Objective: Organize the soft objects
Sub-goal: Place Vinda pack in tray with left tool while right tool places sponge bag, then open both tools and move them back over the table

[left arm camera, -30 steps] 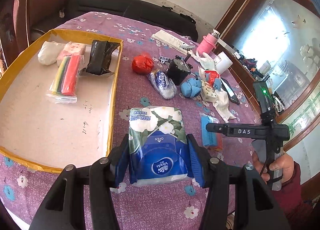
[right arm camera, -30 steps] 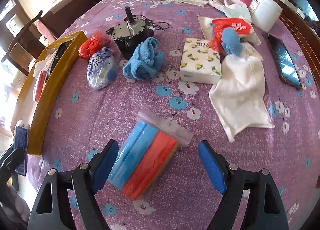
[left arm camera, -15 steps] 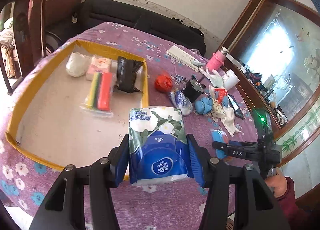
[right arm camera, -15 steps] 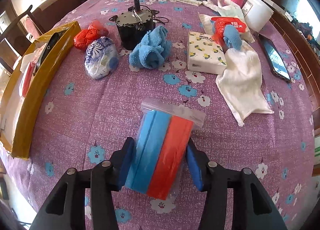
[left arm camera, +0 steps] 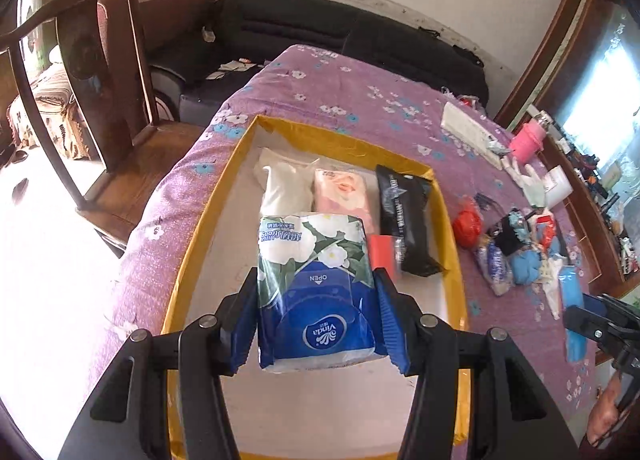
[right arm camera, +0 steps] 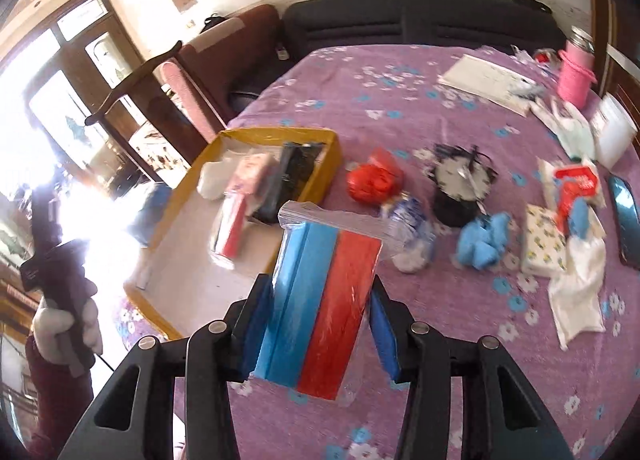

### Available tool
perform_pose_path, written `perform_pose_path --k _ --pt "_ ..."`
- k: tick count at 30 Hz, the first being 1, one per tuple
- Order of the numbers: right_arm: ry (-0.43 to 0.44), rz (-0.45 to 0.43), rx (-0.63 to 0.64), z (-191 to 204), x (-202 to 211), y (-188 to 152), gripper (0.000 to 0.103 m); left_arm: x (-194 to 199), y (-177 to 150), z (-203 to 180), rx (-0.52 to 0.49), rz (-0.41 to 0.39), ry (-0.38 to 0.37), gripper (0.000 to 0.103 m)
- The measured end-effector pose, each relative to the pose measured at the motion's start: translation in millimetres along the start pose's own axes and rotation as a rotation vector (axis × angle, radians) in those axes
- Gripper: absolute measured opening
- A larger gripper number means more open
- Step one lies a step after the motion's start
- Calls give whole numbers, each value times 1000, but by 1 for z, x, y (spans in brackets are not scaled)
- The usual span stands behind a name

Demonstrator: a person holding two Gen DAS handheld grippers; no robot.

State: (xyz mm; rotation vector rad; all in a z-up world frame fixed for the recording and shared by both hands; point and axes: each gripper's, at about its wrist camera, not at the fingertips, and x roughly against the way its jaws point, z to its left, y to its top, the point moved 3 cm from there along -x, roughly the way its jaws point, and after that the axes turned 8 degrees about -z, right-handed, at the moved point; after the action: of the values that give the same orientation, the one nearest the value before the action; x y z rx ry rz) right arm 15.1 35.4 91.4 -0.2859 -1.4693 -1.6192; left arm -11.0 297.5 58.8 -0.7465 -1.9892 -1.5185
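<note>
Left gripper (left arm camera: 316,320): pointed steeply downward, its blue pads clamped against both sides of a tissue pack (left arm camera: 314,292). Right gripper (right arm camera: 316,324): likewise angled downward, its jaws having just closed onto a bagged blue-and-red bundle (right arm camera: 320,300), pads pressing its sides. A gloved hand (right arm camera: 66,330) grips the left tool's handle.

We hold the right gripper (right arm camera: 318,324) clamped on a clear bag of blue and red sponges (right arm camera: 320,304), lifted above the purple flowered cloth (right arm camera: 460,340). Beyond it to the left lies the yellow-rimmed box (right arm camera: 320,180), already holding several packets.
</note>
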Motion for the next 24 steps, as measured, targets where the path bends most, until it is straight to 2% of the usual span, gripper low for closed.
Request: perform_pose_path --k 5,9,12,16,18,21,24 --pt "58 60 59 42 -57 10 51 -52 0 16 30 114 45 53" --pt "54 113 95 57 -95 7 51 -72 11 24 34 108 113 53" --pt "36 156 107 61 -120 6 51 -76 21 32 75 90 101 56" --pt "0 206 123 64 -138 2 51 -57 25 29 91 48 49 61" --pt "-13 222 140 69 -147 1 51 -37 25 25 83 -1 33 63" --pt "-16 247 155 77 -162 2 51 2 23 22 69 -99 18 75" --pt "-16 241 159 84 -171 0 51 38 18 19 53 -194 39 77"
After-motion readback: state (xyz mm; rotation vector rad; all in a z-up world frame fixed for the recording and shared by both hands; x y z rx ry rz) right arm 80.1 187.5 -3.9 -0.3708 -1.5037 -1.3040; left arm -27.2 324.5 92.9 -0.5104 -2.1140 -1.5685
